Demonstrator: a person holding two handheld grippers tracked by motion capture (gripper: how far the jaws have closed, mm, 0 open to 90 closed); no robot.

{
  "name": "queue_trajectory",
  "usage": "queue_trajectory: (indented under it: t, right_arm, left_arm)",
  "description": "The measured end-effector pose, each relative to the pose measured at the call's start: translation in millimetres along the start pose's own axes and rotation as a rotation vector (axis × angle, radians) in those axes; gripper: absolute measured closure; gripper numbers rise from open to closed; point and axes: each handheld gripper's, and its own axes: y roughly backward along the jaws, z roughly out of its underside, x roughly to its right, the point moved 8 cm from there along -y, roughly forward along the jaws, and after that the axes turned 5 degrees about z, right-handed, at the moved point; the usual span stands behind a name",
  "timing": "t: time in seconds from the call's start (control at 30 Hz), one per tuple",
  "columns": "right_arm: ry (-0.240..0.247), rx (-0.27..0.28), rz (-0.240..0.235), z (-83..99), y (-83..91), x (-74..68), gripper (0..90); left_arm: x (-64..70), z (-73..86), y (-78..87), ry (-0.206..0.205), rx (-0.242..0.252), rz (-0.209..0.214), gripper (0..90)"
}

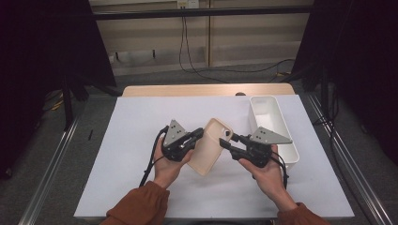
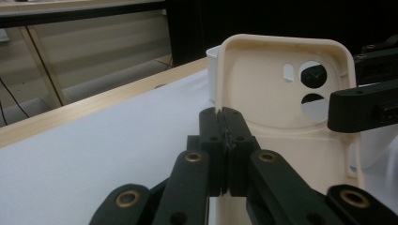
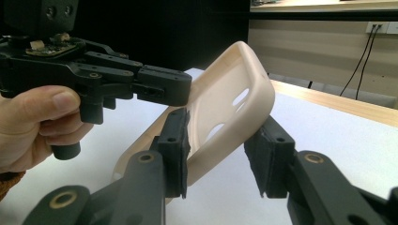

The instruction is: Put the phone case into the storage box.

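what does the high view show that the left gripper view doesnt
The high view takes in both hands, the left tongs and right tongs meeting at the cream phone case, the whole white bin to the right, and the floor around the table.

The left gripper view shows the case's hollow inside with its camera cutouts, and the left tongs shut on the case's side rim.

Both show the case held above the white mat, the right tongs reaching to it, and the table's wooden far edge.
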Motion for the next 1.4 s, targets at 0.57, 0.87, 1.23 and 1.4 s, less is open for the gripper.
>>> queue_trajectory:
  t: [0.57, 0.87, 1.23, 1.4]
  right_arm:
    - [0.014, 0.047, 0.015, -5.2, 4.3, 5.5, 79.6]
    - [0.064, 0.055, 0.041, -6.6, 7.1, 7.4, 80.4]
    - [0.055, 0.065, 0.033, -8.8, 10.2, 11.2, 80.4]
    - [0.053, 0.067, 0.022, -9.0, 11.1, 11.6, 80.3]
  left_arm:
    - [5.6, 4.1, 0.4, -0.001, -0.005, 0.009, 88.4]
    - [2.2, 6.6, -0.5, 0.047, -0.006, 0.035, 90.0]
    - [1.5, 6.5, -1.2, 0.066, 0.006, 0.094, 69.7]
    - [0.4, 7.0, -2.2, 0.077, 0.002, 0.092, 53.0]
